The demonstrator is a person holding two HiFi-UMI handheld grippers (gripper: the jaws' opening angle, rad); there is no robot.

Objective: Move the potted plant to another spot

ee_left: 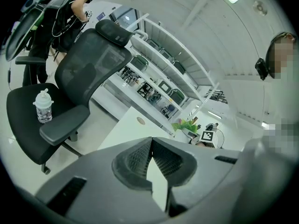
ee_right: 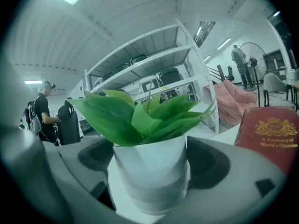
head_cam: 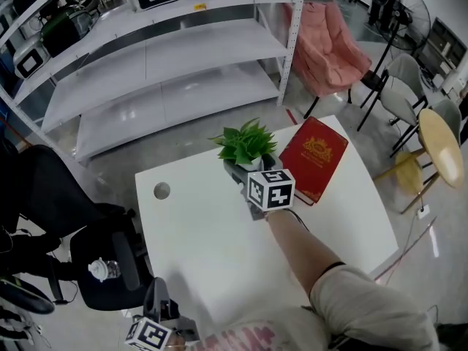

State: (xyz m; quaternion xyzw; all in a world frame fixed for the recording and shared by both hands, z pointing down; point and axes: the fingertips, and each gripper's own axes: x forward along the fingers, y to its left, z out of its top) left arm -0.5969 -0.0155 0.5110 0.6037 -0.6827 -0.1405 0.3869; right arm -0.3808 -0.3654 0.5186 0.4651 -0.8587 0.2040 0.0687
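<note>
r gripper (ee_right: pixel 150 171) | jaws on potted plant (head_cam: pixel 247 148) (pot upright) | beside red book (head_cam: pixel 314 159)

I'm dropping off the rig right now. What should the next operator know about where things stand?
Right gripper: jaws closed on the pot of the potted plant.
Left gripper: shut, empty, low by the white table's near edge.
Plant: on the table, just left of the red book; no lift visible.
Done: grasp.
To do: lift, carry to another spot, set upright, release.
</note>
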